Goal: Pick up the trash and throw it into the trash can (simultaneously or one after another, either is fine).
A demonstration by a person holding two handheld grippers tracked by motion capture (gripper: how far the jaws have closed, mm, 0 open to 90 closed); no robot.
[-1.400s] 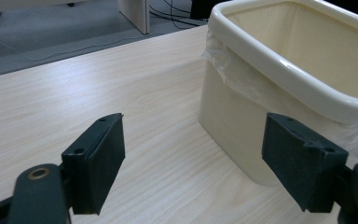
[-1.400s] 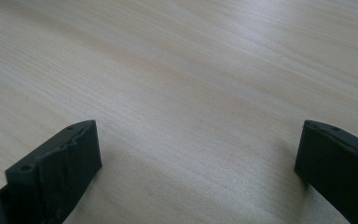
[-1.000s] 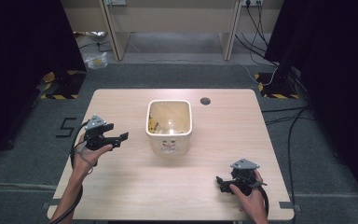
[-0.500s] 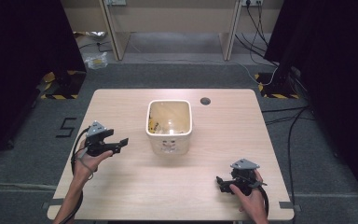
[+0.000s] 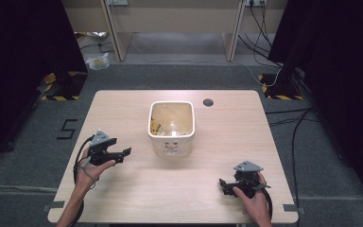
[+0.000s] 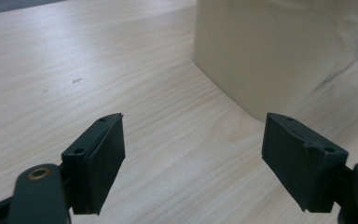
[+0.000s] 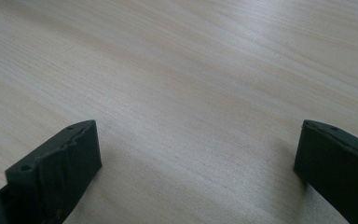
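Judging by its thin cream walls, the plastic bin (image 5: 171, 127) at frame centre looks light, stiff and slick; pinch its rim, not a flat side. Your left gripper (image 5: 121, 153), jaws apart, faces it; your right gripper (image 5: 225, 185), lower right, gapes empty.

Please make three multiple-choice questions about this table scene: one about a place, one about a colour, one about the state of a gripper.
1. Where does the bin stand on the table?
A. near the middle
B. at the front right corner
C. at the left edge

2. What colour is the bin's outside?
A. red
B. cream white
C. dark blue

3. How are the jaws of the left gripper?
A. shut on the bin
B. shut on nothing
C. open

Answers: 1 A, the high view shows it centred between both hands. 2 B, its walls look pale cream. 3 C, the left gripper view shows bare table between the jaws.
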